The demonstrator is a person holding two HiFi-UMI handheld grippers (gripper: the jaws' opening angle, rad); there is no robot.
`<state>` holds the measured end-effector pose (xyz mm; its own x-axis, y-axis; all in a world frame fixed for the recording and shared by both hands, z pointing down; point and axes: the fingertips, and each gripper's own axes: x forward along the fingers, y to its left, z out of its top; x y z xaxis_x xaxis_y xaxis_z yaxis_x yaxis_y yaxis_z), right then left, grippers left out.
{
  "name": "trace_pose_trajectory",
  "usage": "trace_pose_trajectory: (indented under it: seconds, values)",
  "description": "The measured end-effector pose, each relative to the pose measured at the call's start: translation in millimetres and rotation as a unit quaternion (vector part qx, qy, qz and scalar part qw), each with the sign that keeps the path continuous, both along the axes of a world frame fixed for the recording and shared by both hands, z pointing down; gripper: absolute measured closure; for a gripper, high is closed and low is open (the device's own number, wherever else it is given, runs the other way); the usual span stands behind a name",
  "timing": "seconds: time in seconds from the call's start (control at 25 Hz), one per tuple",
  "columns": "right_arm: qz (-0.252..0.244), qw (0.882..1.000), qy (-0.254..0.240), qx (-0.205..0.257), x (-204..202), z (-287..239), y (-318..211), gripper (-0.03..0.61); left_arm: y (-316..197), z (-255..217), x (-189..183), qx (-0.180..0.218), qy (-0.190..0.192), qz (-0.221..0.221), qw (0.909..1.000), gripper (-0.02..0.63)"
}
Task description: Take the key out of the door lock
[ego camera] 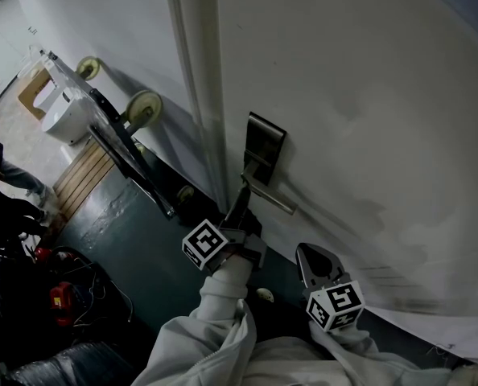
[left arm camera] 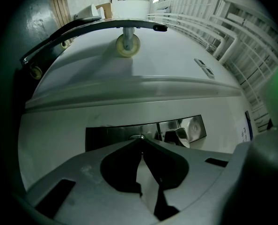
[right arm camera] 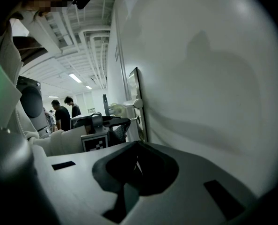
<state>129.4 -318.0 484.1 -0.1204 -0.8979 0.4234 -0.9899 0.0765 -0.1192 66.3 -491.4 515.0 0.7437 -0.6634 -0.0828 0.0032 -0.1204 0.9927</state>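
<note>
Centre frame, the left gripper (ego camera: 242,193) pinches tight on the small silver key (left arm camera: 137,137) in the dark steel lock plate (left arm camera: 111,134), set to pull. Lower right, the right gripper (ego camera: 310,257) hangs clear, closed and empty.

Black trolley frame (ego camera: 126,147) lies tilted over the dark floor (ego camera: 134,227), with two cream castor wheels (ego camera: 145,107) seen side-on. A white moulded unit (ego camera: 66,117) sits at the frame's far end, with a cardboard box (ego camera: 36,88) just behind it. A slatted wooden panel (ego camera: 82,177) lies flat beside the frame. A red item (ego camera: 62,300) rests among dark cables, type unclear. Small pale object (ego camera: 265,294) on the floor. Two persons (right arm camera: 62,115) stand well off under ceiling strip lights (right arm camera: 75,78). White railings (left arm camera: 223,27) noted.
</note>
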Motion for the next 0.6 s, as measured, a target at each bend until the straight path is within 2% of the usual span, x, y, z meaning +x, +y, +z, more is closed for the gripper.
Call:
trace_pose_trajectory:
  seconds: [0.24, 0.6]
  values:
    - [-0.001, 1.0, -0.001, 0.0, -1.0, -1.7, 3.7, 0.526, 0.2, -2.4, 0.3, 0.003, -0.003, 0.009, 1.0, 0.591]
    - [0.0, 1.0, -0.004, 0.002, 2.4, -3.5, 5.2, 0.526, 2.6, -2.1, -2.9, 0.002, -0.003, -0.003, 1.0, 0.592]
